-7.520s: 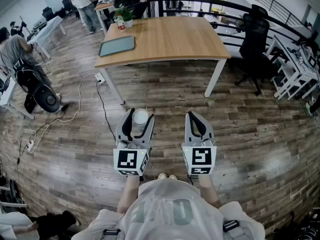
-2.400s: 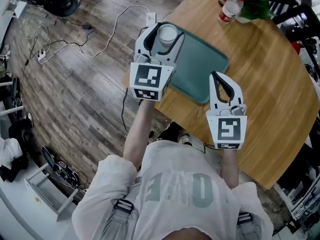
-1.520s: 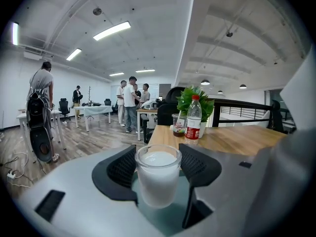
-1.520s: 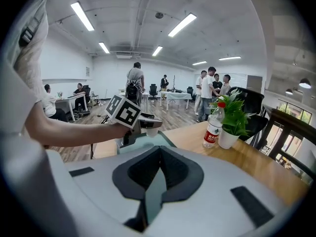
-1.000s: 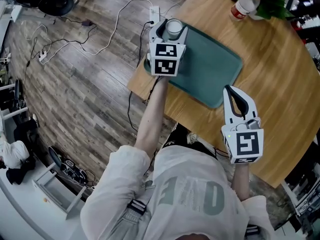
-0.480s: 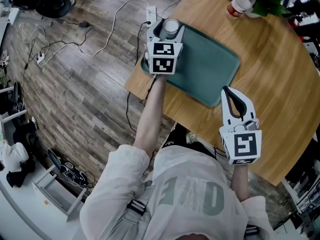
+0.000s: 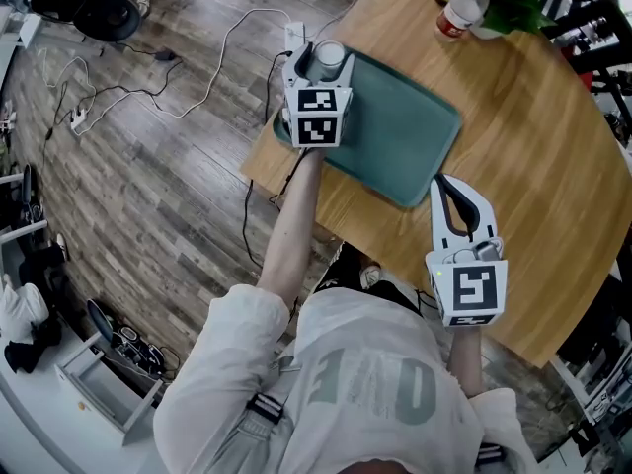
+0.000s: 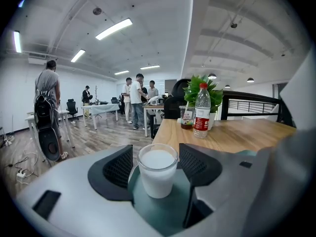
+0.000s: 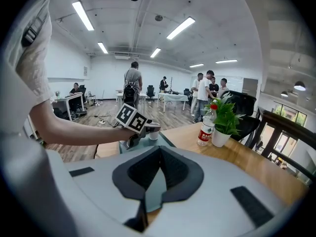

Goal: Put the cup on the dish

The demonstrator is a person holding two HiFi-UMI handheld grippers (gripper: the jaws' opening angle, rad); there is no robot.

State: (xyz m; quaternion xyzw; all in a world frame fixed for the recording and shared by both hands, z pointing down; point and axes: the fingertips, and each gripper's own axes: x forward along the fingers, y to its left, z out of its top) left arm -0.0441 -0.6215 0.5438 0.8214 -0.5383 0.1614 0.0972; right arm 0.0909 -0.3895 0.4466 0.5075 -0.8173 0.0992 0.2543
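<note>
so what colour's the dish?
Teal green dish, clearest in the head view.

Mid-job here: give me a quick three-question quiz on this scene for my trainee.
1. True or false: the right gripper has its jaws together with nothing between them.
2. The cup stands between the jaws of: A) the left gripper, B) the right gripper, C) neither.
3. Fill in: beneath the cup shows the teal ___.
Key: 1 true; 2 A; 3 dish.
</note>
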